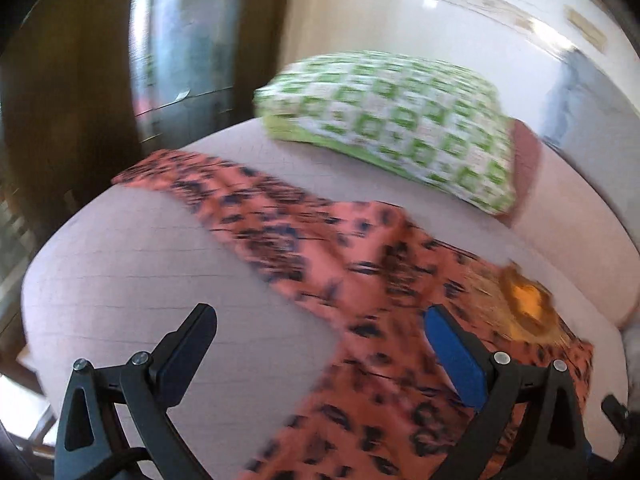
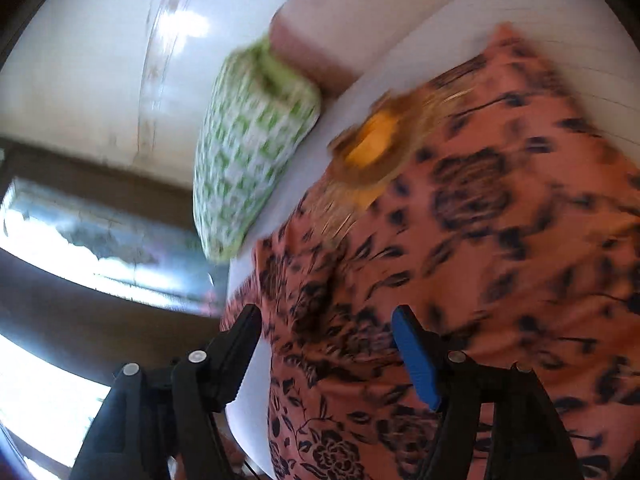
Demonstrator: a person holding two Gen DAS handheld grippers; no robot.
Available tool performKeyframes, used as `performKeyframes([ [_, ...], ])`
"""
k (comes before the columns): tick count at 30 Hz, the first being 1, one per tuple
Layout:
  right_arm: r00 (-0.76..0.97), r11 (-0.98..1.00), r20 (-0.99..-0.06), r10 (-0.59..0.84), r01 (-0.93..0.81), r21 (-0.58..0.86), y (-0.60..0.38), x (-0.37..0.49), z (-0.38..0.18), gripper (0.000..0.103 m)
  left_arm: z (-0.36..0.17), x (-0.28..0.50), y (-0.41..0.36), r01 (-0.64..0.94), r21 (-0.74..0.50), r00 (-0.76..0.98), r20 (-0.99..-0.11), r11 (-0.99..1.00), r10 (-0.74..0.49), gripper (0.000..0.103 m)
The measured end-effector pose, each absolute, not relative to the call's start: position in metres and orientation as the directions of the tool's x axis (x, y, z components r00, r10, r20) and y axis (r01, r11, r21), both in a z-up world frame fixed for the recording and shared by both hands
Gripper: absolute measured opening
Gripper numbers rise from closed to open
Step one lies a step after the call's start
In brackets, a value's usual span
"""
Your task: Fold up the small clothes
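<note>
A salmon-orange garment with a dark floral print lies spread on a pale bed sheet. One sleeve runs off to the upper left, and a gold embroidered neckline sits at the right. My left gripper hovers open over the garment's lower edge, its blue pad above the cloth. In the right wrist view the same garment fills the right side, its neckline above. My right gripper is open with the cloth's edge below its fingers; nothing is pinched.
A green-and-white checked pillow rests on the bed beyond the garment, with a maroon cushion behind it. A dark wooden cabinet with a shiny panel stands past the bed's left edge. Both views are motion-blurred.
</note>
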State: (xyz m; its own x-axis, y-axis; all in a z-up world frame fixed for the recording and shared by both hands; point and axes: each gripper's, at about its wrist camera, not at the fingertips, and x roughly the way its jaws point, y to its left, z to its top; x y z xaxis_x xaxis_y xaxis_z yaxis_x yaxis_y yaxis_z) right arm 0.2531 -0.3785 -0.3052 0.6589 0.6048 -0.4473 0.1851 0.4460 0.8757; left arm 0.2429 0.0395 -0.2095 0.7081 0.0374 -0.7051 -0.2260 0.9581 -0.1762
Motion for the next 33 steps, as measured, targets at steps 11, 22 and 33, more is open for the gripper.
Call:
performKeyframes([
  [11,0.756,0.351,-0.435,0.489,0.286,0.892,-0.434,0.268,-0.346,0.066,-0.238,0.267,-0.081,-0.044,0.065,0.723,-0.687,0.997,0.077,0.103],
  [22,0.694,0.379,-0.533,0.483,0.384,0.842,-0.447,0.273,-0.358,0.065,-0.252,0.274,-0.005,-0.372,0.227,0.568,-0.711,0.900,0.414,0.103],
  [33,0.668,0.319,-0.291,0.685,0.084,0.944,-0.386,0.280,-0.312,0.067,-0.250,0.269,0.013,-0.345,0.107,0.556,-0.777,0.933,0.295,0.103],
])
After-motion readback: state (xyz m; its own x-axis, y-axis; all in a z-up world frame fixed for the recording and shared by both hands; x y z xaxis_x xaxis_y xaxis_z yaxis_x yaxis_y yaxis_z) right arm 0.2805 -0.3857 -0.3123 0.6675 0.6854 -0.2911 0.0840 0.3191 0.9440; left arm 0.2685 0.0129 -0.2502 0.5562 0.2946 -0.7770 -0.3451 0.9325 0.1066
